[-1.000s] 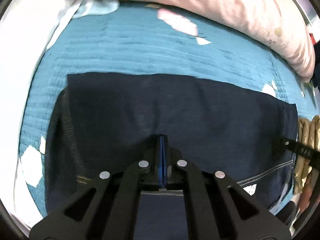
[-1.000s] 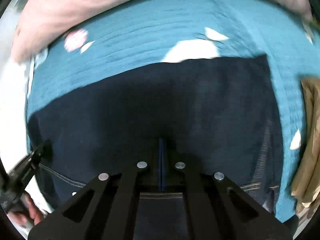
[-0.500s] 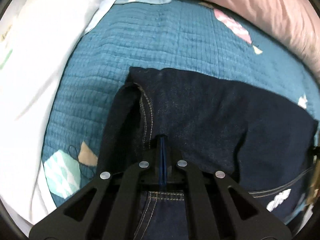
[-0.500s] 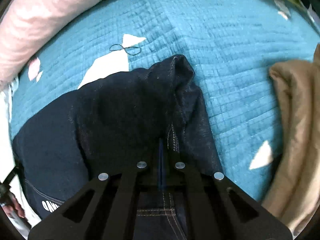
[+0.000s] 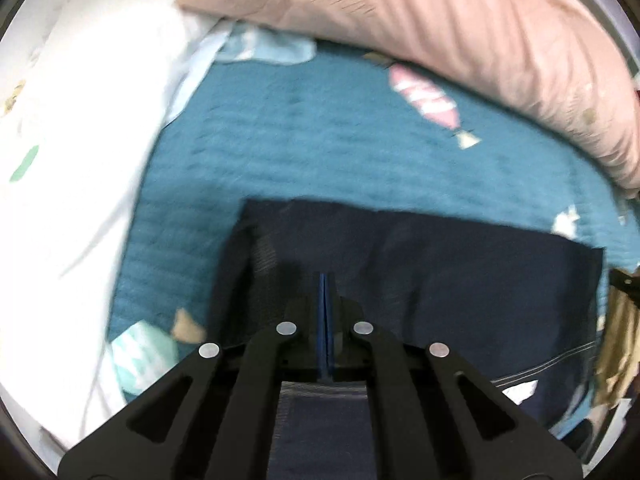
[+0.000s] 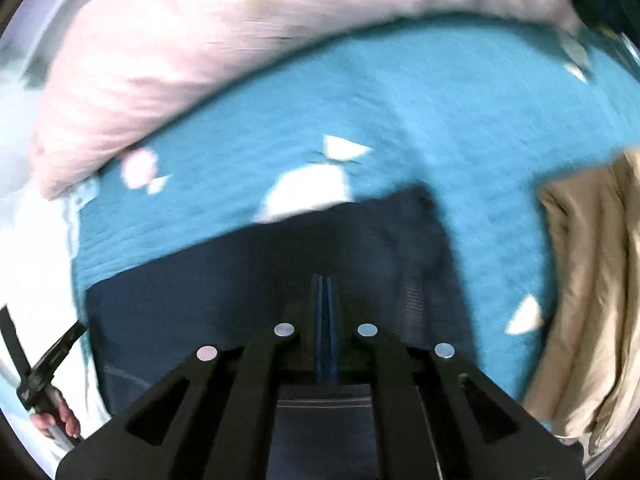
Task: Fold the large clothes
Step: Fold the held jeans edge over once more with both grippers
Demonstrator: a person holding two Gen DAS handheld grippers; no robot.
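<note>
Dark blue jeans (image 5: pixel 460 280) lie folded in a flat block on the teal quilt (image 5: pixel 320 140). My left gripper (image 5: pixel 324 280) hangs over their left part, pointing steeply down, pads together with nothing seen between them. In the right wrist view the same jeans (image 6: pixel 200 300) spread below my right gripper (image 6: pixel 324 280), which hovers near their right edge. Its jaws are opening by a thin slit, and no cloth shows between the pads. My left gripper also appears at the far left (image 6: pixel 52 360), held by a hand (image 6: pixel 56 416). Both views are blurred.
A long pink pillow (image 5: pixel 440 20) runs along the far side of the quilt (image 6: pixel 400 120). White bedding (image 5: pixel 80 120) lies at the left. A beige garment (image 6: pixel 592 280) is heaped to the right of the jeans. Fish patches dot the quilt.
Both grippers have drawn up and back from the jeans. Half a second ago the denim bunched up close at the fingertips; now it lies flatter and farther below.
</note>
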